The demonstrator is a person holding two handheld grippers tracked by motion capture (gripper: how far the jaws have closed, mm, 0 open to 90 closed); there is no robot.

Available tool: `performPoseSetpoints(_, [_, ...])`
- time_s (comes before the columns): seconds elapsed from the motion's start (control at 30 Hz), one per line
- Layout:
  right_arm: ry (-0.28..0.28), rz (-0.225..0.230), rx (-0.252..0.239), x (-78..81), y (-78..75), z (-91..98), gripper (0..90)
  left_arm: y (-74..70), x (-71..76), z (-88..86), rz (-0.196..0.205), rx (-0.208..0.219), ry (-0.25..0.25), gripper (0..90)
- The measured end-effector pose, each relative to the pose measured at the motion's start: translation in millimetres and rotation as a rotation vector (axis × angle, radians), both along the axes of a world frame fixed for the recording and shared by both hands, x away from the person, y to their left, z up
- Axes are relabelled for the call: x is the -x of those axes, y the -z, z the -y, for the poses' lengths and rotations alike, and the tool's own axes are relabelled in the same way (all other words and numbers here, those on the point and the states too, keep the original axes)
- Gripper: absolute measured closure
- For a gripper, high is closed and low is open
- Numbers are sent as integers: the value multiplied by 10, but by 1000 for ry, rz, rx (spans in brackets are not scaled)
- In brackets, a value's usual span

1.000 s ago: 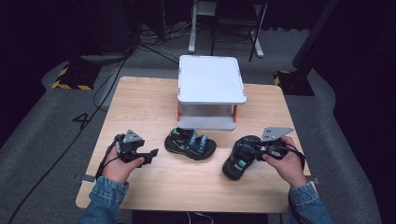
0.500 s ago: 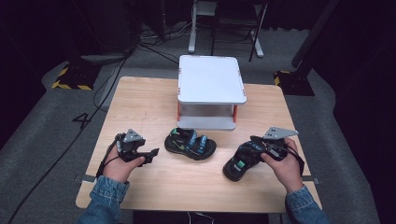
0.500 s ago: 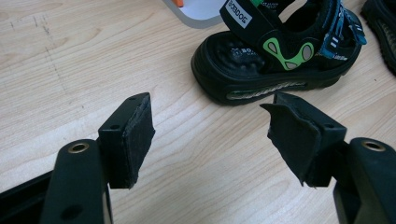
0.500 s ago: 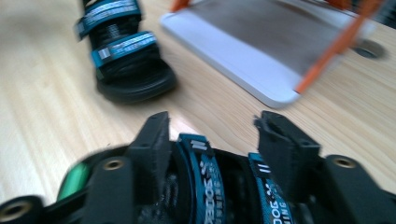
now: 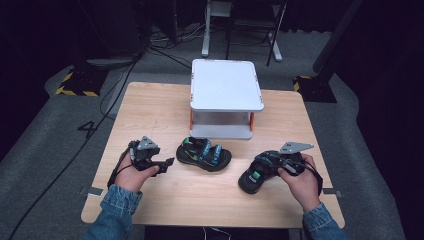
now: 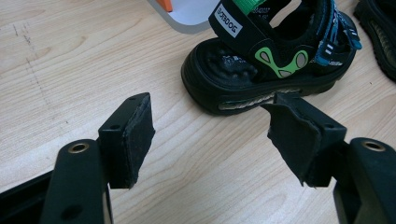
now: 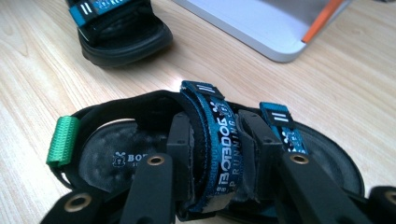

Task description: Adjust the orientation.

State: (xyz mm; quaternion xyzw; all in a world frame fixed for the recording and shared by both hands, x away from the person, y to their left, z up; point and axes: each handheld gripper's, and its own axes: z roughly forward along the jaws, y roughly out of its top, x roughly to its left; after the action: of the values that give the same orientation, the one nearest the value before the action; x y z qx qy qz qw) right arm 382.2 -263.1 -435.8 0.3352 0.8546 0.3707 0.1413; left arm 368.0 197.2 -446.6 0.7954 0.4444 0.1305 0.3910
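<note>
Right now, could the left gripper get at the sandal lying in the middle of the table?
Probably yes. The left gripper has its jaws open and aimed at the middle sandal, with bare wooden table between them and nothing in the way. A short push forward should bring the sole's edge between the pads.

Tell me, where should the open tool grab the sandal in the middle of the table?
Probably the ankle strap of the middle sandal, coming from above. The sandal lies flat on its sole, and that strap arches up over the footbed, narrow enough for the open left tool to close across it.
</note>
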Motion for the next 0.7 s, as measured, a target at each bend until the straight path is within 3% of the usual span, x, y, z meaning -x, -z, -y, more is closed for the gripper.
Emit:
performPoseSetpoints(0.17, [-80, 51, -23, -92, -106, -57, 680, 2, 51, -62, 2, 0, -18, 313])
performPoseSetpoints(0.23, [-144, 89, -32, -190, -207, -138, 680, -8, 85, -103, 4, -2, -30, 313])
performPoseSetpoints(0.3, [-157, 97, -35, -221, -230, -164, 680, -22, 128, -150, 9, 4, -50, 313])
performPoseSetpoints(0.4, [-239, 128, -43, -416, -369, -350, 679, -26, 173, -214, 14, 0, -73, 314])
performPoseSetpoints(0.47, [-255, 134, -43, -455, -390, -386, 679, -20, 203, -250, 9, 4, -87, 314])
performPoseSetpoints(0.63, [-357, 177, 1, -746, -512, -731, 678, -1, 246, -319, 3, 0, -106, 314])
performPoseSetpoints(0.7, [-368, 181, 5, -775, -525, -779, 678, 4, 256, -324, -1, 3, -107, 314])
